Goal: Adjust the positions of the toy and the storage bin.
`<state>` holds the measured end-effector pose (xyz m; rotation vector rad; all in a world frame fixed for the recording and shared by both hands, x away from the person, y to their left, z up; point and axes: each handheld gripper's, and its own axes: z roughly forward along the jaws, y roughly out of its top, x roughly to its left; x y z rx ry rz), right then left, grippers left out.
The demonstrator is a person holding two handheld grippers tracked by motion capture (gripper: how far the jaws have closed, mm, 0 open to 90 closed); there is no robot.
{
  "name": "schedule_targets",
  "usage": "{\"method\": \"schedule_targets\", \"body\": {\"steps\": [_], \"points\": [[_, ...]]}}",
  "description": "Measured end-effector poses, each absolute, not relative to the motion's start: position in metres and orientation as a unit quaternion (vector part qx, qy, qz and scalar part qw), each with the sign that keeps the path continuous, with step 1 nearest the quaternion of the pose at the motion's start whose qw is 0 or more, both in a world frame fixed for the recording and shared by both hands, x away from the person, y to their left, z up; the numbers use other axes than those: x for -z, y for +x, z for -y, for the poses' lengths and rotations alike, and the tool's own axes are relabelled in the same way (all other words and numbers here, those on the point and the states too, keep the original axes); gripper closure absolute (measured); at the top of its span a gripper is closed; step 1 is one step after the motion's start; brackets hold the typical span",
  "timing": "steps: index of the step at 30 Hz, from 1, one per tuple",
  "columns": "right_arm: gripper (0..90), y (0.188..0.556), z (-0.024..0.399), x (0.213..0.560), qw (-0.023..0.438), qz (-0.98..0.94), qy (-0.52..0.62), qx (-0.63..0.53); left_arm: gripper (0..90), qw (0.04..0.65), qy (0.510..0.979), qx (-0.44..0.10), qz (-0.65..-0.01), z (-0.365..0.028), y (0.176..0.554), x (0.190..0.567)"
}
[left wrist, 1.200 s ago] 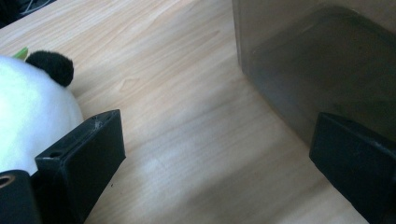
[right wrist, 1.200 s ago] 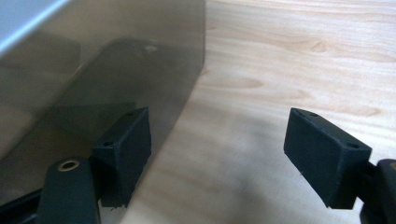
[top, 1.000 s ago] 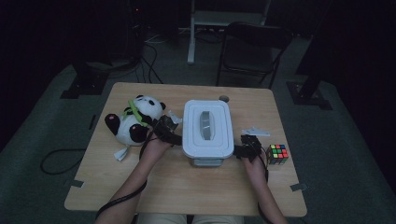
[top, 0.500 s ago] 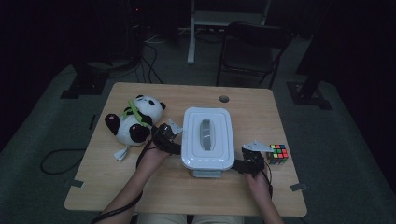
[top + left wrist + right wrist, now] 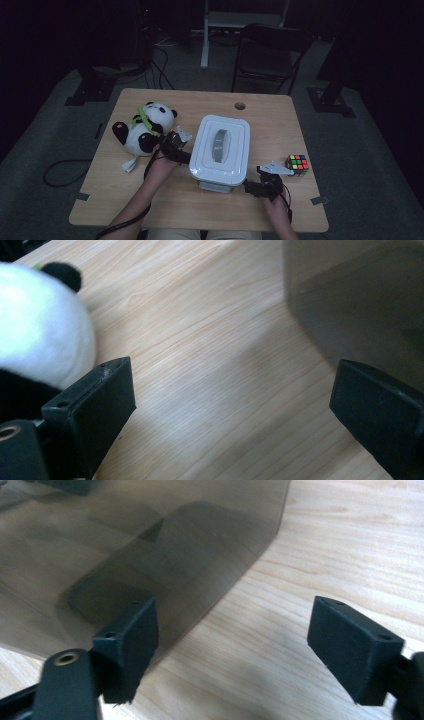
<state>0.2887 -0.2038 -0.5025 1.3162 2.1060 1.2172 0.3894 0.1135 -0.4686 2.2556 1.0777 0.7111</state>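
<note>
Dim grey carpet, a dark chair and cable loops surround the pale wood-grain table (image 5: 150,200) in the high view, where a rounded-rectangle storage box (image 5: 220,152) with a smooth white lid and a grey handle strip stands at the middle. Just left of it lies a fluffy black-and-white panda plush (image 5: 142,132) with a green band, and well to the right sits a small colour-tiled puzzle cube (image 5: 297,164). From the bottom edge two bare forearms reach up: the left gripper (image 5: 176,145) is wedged between the plush and the box's left wall, and the right gripper (image 5: 260,186) sits low at the box's near right corner, its grey plate on top. In the left gripper view, the matte black block-shaped jaws stand wide apart over bare wood, the plush's soft white fur (image 5: 40,325) beside the left one and the box's smoky translucent wall (image 5: 360,300) beside the right one; nothing is between them. In the right gripper view, the jaws are spread and have just been opening further; the left one lies close against the box's tinted, glossy wall (image 5: 150,545), with bare grain between them.
</note>
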Motion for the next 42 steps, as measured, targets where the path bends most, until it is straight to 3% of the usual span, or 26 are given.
{"method": "schedule_targets", "body": {"steps": [5, 24, 32, 42], "points": [[13.8, 0.29, 0.204, 0.506, 0.184, -0.748, 0.466, -0.436, 3.2, 0.268, 0.833, -0.26, -0.409, -0.121, 0.385, 0.459], [13.1, 0.289, 0.232, 0.516, 0.17, -0.728, 0.507, -0.429, 3.3, 0.31, 0.797, -0.279, -0.436, -0.18, 0.383, 0.399], [13.0, 0.289, 0.231, 0.52, 0.17, -0.732, 0.51, -0.418, 3.3, 0.312, 0.771, -0.281, -0.479, -0.213, 0.409, 0.383], [13.0, 0.289, 0.23, 0.521, 0.169, -0.734, 0.514, -0.411, 3.5, 0.29, 0.744, -0.251, -0.547, -0.243, 0.453, 0.403]]}}
